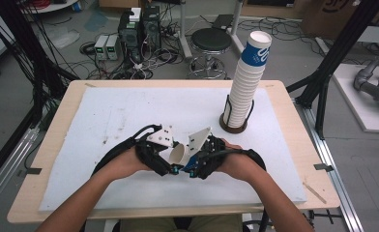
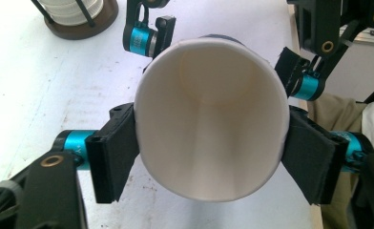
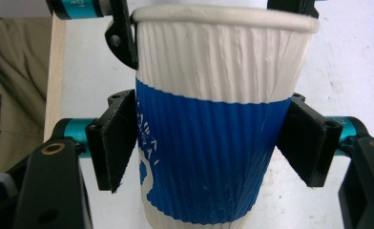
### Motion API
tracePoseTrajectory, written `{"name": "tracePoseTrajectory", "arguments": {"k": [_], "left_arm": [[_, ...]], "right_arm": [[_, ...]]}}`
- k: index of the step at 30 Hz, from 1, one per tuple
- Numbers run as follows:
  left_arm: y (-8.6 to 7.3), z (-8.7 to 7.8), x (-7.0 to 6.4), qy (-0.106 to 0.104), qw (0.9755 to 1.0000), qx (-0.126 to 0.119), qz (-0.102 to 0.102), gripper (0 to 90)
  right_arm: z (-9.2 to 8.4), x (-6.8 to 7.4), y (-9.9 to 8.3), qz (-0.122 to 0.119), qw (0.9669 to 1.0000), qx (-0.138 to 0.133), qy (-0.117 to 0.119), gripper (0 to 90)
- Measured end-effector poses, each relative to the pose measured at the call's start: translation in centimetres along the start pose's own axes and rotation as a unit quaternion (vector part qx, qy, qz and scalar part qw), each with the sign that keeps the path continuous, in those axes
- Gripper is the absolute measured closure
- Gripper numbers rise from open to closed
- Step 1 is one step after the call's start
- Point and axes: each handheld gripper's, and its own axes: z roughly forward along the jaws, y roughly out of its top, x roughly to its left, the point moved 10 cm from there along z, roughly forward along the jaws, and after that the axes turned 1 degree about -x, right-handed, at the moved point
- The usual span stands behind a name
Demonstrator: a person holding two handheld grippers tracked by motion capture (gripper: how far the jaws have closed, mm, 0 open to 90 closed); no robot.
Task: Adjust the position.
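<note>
The cup [image 1: 179, 153] lies between both tools, cup stack [image 1: 245, 84] standing behind, seemingly right.

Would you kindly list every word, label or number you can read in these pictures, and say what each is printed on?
None can be read with certainty.
Paper cup: white print on its blue band, sideways and too blurred to read.
Stack of cups: a white mark on the top cup's blue band, too small to read.
Cardboard box: dark print at the frame's edge, cut off, unreadable.

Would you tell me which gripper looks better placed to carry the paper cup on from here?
Probably the right gripper: its pads press the paper cup on both sides of the blue band. The left gripper only brackets the cup's open rim, so its hold looks less secure.
</note>
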Motion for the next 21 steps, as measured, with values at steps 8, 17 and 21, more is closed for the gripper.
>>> {"name": "tracePoseTrajectory", "arguments": {"k": [8,17,21], "left_arm": [[0.4,0.2,0.1,0.004,0.9996,-0.023,-0.016,19.6],[1.0,-1.5,0.6,0.007,0.9924,-0.116,-0.039,19.1],[1.2,-3.0,1.2,0.020,0.9828,-0.173,-0.063,19.1]], "right_arm": [[0.2,-0.1,-0.4,0.011,0.9999,0.000,-0.001,26.8],[-0.6,-0.4,-1.1,0.042,0.9983,-0.040,-0.005,26.9],[-1.3,-0.6,-1.6,0.065,0.9951,-0.075,-0.004,27.7]]}}
